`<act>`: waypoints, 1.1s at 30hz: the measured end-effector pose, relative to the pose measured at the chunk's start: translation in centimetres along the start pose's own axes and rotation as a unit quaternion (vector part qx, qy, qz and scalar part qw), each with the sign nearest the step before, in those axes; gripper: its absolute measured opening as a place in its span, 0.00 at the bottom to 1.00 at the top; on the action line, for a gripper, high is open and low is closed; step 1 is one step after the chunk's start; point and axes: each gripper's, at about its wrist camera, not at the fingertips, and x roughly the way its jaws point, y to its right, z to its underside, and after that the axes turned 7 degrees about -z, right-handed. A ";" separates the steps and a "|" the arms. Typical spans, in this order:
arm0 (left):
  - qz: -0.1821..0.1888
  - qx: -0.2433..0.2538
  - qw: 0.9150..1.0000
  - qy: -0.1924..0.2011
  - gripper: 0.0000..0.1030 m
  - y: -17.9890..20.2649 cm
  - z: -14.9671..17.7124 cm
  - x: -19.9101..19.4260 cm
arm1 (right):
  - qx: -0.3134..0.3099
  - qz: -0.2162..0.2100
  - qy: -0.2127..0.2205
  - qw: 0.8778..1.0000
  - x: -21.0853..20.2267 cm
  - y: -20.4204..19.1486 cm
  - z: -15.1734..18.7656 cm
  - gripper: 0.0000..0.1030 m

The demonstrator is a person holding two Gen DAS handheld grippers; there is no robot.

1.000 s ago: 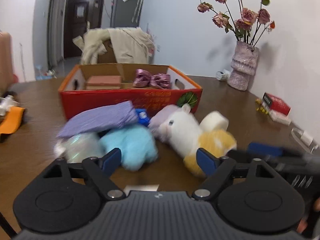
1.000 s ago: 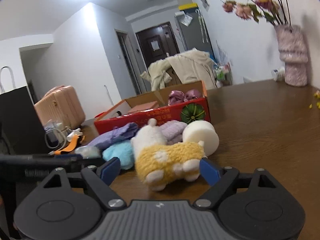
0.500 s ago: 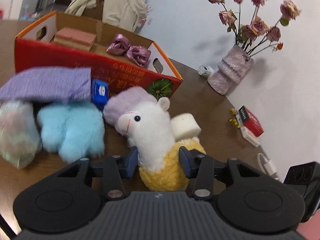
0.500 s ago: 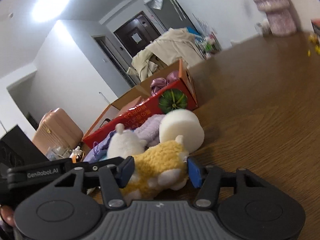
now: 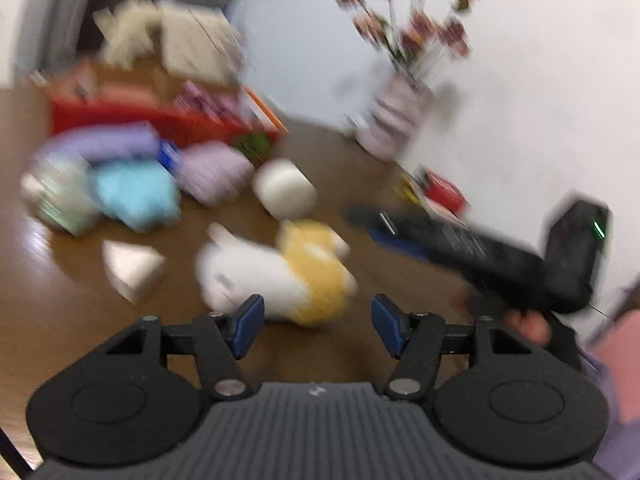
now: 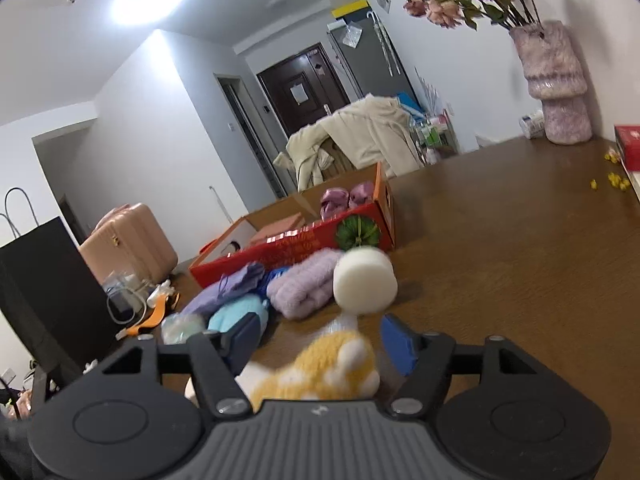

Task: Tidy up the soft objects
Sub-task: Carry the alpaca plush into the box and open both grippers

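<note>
The white and yellow alpaca plush [image 5: 276, 276] lies on its side on the brown table [image 5: 60, 300], blurred. My left gripper [image 5: 317, 326] sits just short of it, jaws opening, pads clear of the toy. In the right wrist view the alpaca plush [image 6: 320, 372] lies low between the jaws of my right gripper [image 6: 320, 340], which are opening too, with no pad pressing it. The right gripper [image 5: 460, 240] shows as a dark bar right of the plush. Behind lie a white foam cylinder [image 6: 364, 280], a lilac fluffy piece [image 6: 304, 284], a light blue plush [image 6: 236, 316] and a purple cloth [image 6: 228, 288].
A red cardboard box [image 6: 288, 244] holding a pink bow [image 6: 344, 200] stands behind the pile. A vase of dried roses [image 6: 556, 84] and a small red box [image 6: 628, 148] stand at the far right. A black bag [image 6: 44, 292] and pink suitcase [image 6: 128, 244] are left.
Half a second ago both grippers were pinched on the alpaca. Both have since widened, the left one has drawn back, and the plush has tipped onto its side.
</note>
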 end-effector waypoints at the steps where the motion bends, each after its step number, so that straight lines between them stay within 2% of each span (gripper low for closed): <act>1: -0.022 -0.003 1.000 0.014 0.61 -0.3 -0.2 0.0 | 0.005 -0.002 -0.006 1.000 0.0 0.0 0.4 0.65; 3: -0.066 -0.016 0.997 0.026 0.62 -1.2 -0.9 1.4 | 0.019 0.003 -0.020 1.000 0.5 0.0 1.1 0.65; 5: -0.074 -0.032 0.997 0.006 0.61 -2.2 -1.7 3.6 | 0.034 -0.002 -0.030 0.999 0.9 0.1 1.8 0.65; 7: -0.045 -0.048 0.998 -0.019 0.61 -2.9 -1.9 5.3 | 0.048 0.000 -0.036 0.998 1.4 0.3 2.4 0.60; 8: -0.035 -0.058 0.997 -0.036 0.53 -3.2 -1.6 6.2 | 0.053 0.002 -0.035 0.998 1.5 0.3 2.6 0.57; 9: -0.015 -0.075 0.996 -0.045 0.51 -3.7 -1.2 6.8 | 0.059 0.000 -0.034 0.998 1.7 0.5 2.8 0.46; 10: -0.003 -0.092 0.995 -0.042 0.51 -4.2 -0.8 6.9 | 0.067 -0.007 -0.033 0.997 1.7 0.7 2.9 0.42; 16: 0.004 -0.112 0.993 -0.044 0.43 -4.5 -0.4 6.3 | 0.067 -0.016 -0.033 0.997 1.7 0.9 2.8 0.37; 19: 0.004 -0.117 0.993 -0.025 0.43 -3.9 -1.7 5.3 | 0.046 -0.022 -0.029 0.998 1.4 -0.2 1.5 0.37; 22: -0.001 -0.096 0.995 0.011 0.43 -3.6 -5.6 4.5 | 0.014 -0.043 -0.010 0.999 2.0 -1.4 -2.1 0.37; 26: -0.015 -0.065 0.997 0.046 0.42 -5.3 -13.1 7.0 | -0.027 -0.064 -0.003 0.998 6.8 -1.5 -9.8 0.37; 30: -0.024 -0.084 0.996 0.018 0.42 -8.7 -20.3 13.9 | -0.017 -0.058 -0.031 0.998 14.4 0.6 -16.4 0.36; 33: -0.032 -0.097 0.995 -0.012 0.41 -10.5 -22.0 18.7 | -0.006 -0.035 -0.069 0.997 20.0 2.8 -18.8 0.36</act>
